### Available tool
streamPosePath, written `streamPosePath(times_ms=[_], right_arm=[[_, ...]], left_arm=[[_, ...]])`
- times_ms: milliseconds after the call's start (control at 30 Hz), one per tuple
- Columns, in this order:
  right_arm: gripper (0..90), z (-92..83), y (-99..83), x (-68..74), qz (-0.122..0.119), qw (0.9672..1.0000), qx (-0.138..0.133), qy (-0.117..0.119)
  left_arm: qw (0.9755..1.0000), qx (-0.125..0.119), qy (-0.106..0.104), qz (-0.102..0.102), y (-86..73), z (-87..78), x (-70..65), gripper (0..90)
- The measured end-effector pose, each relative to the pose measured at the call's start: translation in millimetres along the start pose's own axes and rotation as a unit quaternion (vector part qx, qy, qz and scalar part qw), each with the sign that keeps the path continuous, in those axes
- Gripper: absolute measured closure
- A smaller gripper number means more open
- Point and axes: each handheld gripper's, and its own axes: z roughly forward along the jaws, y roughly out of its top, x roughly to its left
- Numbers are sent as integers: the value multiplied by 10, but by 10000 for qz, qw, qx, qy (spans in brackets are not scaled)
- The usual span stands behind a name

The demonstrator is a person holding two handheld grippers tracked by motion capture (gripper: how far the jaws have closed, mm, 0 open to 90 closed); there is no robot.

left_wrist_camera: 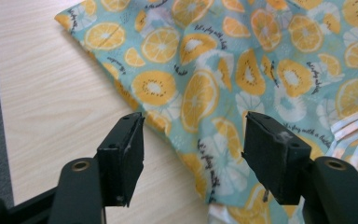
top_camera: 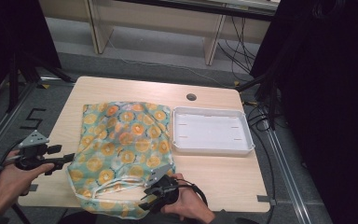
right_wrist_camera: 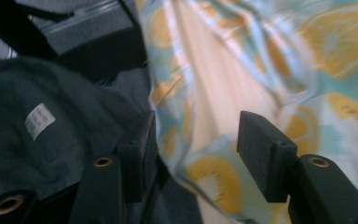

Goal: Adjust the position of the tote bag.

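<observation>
Right gripper (top_camera: 154,196) sitting at near table edge, jaws apart, gripping nothing; left gripper (top_camera: 60,161) likewise released beside fabric. Orange-slice print cloth bag (top_camera: 121,149) lying spread on table (top_camera: 214,175), near end overhanging edge. White tray (top_camera: 213,148) waiting empty; bag not yet moved there.

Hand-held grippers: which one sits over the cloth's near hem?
The right hand-held gripper, low over the fruit-print cloth hanging off the table; the left hand-held gripper is beside its left edge.

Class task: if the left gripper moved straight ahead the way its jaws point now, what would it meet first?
Most likely the fruit-print cloth: the open left gripper points at its near edge, though depth is uncertain.
</observation>
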Motion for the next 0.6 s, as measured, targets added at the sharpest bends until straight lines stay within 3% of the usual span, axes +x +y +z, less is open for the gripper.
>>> streamPosePath(times_ms=[33,67,167,267,300,400,433,467,500,600], right_arm=[[489,8,-10,30,45,9999,97,-1],[497,20,-15,28,-158,9998,126,-6],[527,32,-50,79,-102,9996,258,87],[544,53,-69,78,-230,9991,356,58],[566,85,-77,98,-281,9987,398,144],[605,109,-89,107,-294,9982,521,64],[681,135,-105,113,-260,9977,628,64],[681,135,-105,113,-260,9977,628,64],[764,161,-122,101,-384,9965,716,185],[869,179,-129,91,-458,9956,790,207]], left_arm=[[10000,8,-14,-18,-18,-3,2,370],[10000,8,-14,-18,-18,-3,2,368],[10000,-22,8,-32,-72,-10,-5,358],[10000,-6,2,-48,-89,-7,-19,344],[10000,75,-14,4,-103,-13,-25,343],[10000,64,-25,-12,-118,-15,-45,326],[9999,97,-7,49,-127,-32,-49,319],[9999,97,-7,49,-127,-32,-49,314],[10000,63,5,45,-140,-37,-66,310],[9999,103,28,122,-147,-55,-77,305]])
